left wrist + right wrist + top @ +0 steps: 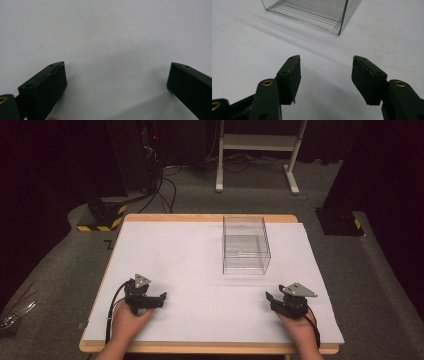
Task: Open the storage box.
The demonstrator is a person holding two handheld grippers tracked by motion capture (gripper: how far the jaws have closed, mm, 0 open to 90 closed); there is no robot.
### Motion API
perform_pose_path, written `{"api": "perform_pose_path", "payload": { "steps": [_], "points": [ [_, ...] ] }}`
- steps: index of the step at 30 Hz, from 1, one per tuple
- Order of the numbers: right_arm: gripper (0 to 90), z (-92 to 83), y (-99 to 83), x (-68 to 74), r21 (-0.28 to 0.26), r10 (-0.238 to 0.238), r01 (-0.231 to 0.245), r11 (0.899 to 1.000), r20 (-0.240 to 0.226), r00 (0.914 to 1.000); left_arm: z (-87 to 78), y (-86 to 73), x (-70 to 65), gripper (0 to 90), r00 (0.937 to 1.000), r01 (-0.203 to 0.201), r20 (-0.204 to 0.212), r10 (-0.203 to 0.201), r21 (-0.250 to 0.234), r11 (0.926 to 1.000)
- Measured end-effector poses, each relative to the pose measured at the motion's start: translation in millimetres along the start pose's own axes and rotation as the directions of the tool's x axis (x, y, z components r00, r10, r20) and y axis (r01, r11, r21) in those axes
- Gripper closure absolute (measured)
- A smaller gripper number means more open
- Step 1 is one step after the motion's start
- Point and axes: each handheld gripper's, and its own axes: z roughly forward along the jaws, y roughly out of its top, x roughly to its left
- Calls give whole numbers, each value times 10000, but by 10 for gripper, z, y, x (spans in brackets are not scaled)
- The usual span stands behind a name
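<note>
A clear plastic box (245, 245) stands open-topped on the white sheet, right of the table's middle; its near corner shows in the right gripper view (322, 15). My left gripper (159, 296) rests at the front left of the table, held by a hand, jaws wide apart over bare white sheet (116, 67). My right gripper (270, 296) rests at the front right, below the box, also open with nothing between its jaws (325, 61).
The white sheet (190, 265) covers a wooden table (200, 217). On the grey floor beyond stand a white frame's legs (257, 155), dark stands with yellow-black tape (102, 217) and cables. A dark base (340, 222) sits at the right.
</note>
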Motion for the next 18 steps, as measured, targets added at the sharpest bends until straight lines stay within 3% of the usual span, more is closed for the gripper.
{"api": "perform_pose_path", "payload": {
  "steps": [2,6,13,15,18],
  "points": [
    [437,-18,-1,22,-183,-283,283,9994,1,9996,0,0,0,28,10000,-7,-3,7,-6,10000],
    [446,-38,18,41,-513,-191,182,9985,-183,9996,0,0,0,28,10000,-8,-5,8,-7,10000],
    [455,-31,76,107,-272,-303,290,9992,-489,9983,1,-1,-1,28,10000,-11,-17,11,-20,10000],
    [467,-14,99,156,-307,-740,724,9969,-526,9959,0,-1,-2,28,10000,-13,-28,13,-19,10000],
    [441,-4,135,179,-318,-630,613,9976,-560,9964,0,-1,-2,28,10000,-15,-30,14,-20,10000]
  ]
}}
